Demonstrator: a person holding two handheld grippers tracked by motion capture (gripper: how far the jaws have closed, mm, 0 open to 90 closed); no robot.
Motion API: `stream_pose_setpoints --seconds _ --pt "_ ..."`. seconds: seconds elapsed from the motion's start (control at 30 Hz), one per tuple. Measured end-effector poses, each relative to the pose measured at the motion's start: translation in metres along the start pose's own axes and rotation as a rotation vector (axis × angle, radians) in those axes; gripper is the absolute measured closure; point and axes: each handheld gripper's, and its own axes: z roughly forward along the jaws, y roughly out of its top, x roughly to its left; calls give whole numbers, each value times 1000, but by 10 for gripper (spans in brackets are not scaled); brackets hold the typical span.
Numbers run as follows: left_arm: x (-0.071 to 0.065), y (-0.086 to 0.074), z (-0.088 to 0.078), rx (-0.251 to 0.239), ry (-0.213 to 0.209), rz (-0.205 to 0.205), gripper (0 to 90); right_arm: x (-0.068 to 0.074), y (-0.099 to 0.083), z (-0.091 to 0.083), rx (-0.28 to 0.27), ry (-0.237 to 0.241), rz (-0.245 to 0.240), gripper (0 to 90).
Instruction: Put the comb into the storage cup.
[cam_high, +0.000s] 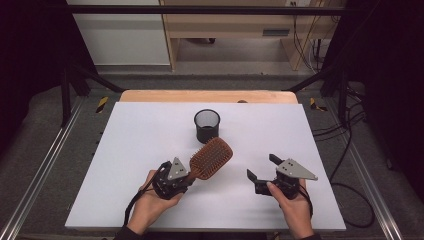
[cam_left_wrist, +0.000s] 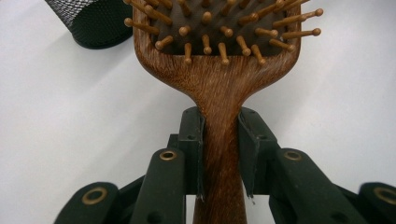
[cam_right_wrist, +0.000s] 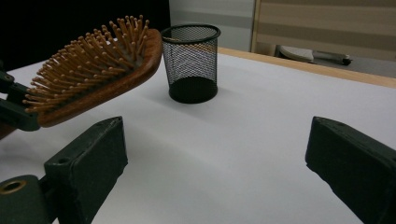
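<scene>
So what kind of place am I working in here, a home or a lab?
Most likely a lab or recording workspace, not a home: a white table sits inside a black metal frame, loose cables trail over the grey floor at the right, and the table carries little beyond a hairbrush and a mesh cup.

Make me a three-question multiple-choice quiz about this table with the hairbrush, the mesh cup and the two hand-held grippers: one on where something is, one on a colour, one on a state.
1. Where does the mesh cup stand?
A. Beyond the hairbrush head, upright on the table
B. Lying on its side at the table's left edge
C. Between the right gripper's jaws

2. What colour is the hairbrush?
A. Blue
B. Brown wood
C. White

3. How does the left gripper stand?
A. Wide open, nothing in it
B. Shut on the mesh cup
C. Shut on the hairbrush handle

Answers:
1 A: the high view shows it upright, farther off than the brush.
2 B: wood grain shows in the left gripper view.
3 C: both pads press the handle's sides; the right gripper is the open one.
</scene>
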Motion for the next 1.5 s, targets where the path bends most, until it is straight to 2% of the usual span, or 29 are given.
stream_pose_setpoints --seconds 0.13,0.3,0.63,0.67,0.83,1.03,1.23,1.5 --pt "-1 -1 -1 -14 18 0 730 4 1 4 -8 27 18 55" --pt "-2 -2 -1 -39 18 -7 730 8 1 7 -22 65 55 52" --pt "-1 -4 -3 -80 32 -36 730 19 2 21 -42 177 172 42" --pt "-1 -4 -3 -80 32 -36 730 19 2 21 -42 177 172 42" --pt "-1 -3 -8 -112 32 -43 730 29 5 34 -45 252 236 40" --pt "-1 -2 -11 -134 35 -54 730 39 11 45 -40 296 263 35" --pt "-2 -2 -13 -149 37 -56 730 48 16 55 -30 324 262 32" --pt "-4 -1 -13 -162 39 -52 730 53 22 63 -39 348 278 31"
